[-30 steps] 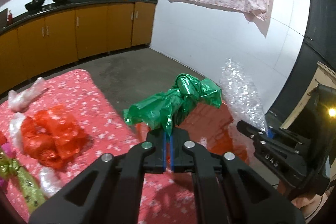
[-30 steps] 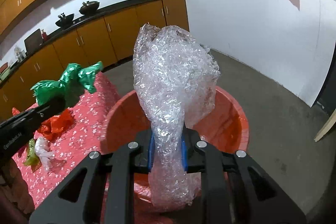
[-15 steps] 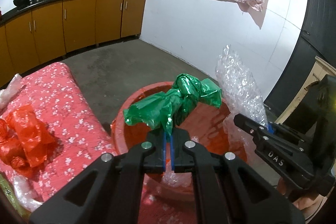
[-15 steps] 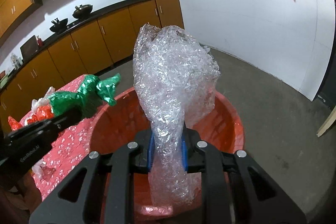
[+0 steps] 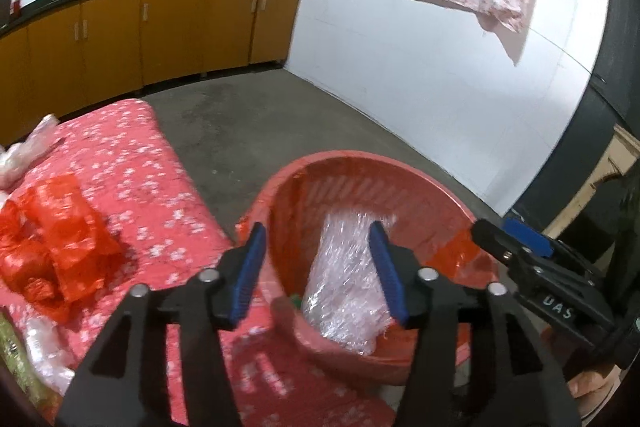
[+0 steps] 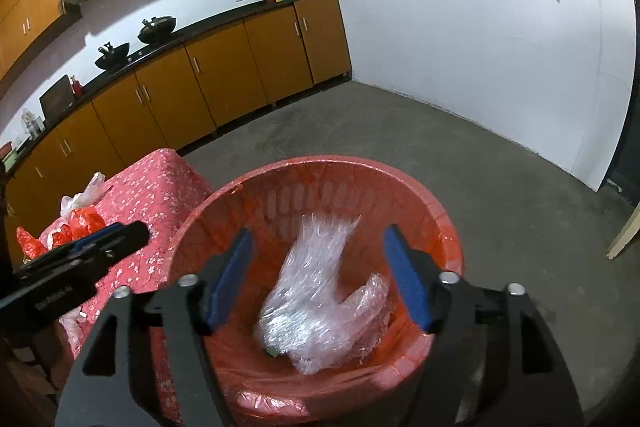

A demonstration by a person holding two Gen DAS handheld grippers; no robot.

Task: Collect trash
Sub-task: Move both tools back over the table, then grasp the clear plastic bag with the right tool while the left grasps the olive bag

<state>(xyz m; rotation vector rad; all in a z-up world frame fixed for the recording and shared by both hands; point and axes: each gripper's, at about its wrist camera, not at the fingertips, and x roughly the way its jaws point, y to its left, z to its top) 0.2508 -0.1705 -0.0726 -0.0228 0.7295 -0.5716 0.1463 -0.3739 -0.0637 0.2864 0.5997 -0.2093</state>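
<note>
A red basket (image 5: 360, 157) (image 6: 320, 161) lined with a red bag stands on the floor beside the table. Crumpled bubble wrap (image 5: 344, 283) (image 6: 320, 303) lies loose inside it, and a sliver of green (image 5: 296, 301) shows beneath. My left gripper (image 5: 316, 239) hovers over the basket's near rim, its jaws opening with nothing between the pads. My right gripper (image 6: 319, 239) is above the basket too, jaws opening, the bubble wrap well below them and untouched. Each gripper shows at the edge of the other's view: the right gripper (image 5: 516, 235), the left gripper (image 6: 108, 239).
A table under a red floral cloth (image 5: 132, 163) (image 6: 160, 179) holds a crumpled red bag (image 5: 52, 235), white plastic (image 5: 32, 147) and more scraps at the left. Orange cabinets (image 6: 240, 67) line the far wall. Bare concrete floor (image 6: 440, 147) lies beyond the basket.
Both grippers opened. The green bag left the left jaws and the bubble wrap left the right jaws; both dropped into the basket. The left gripper came over the basket.
</note>
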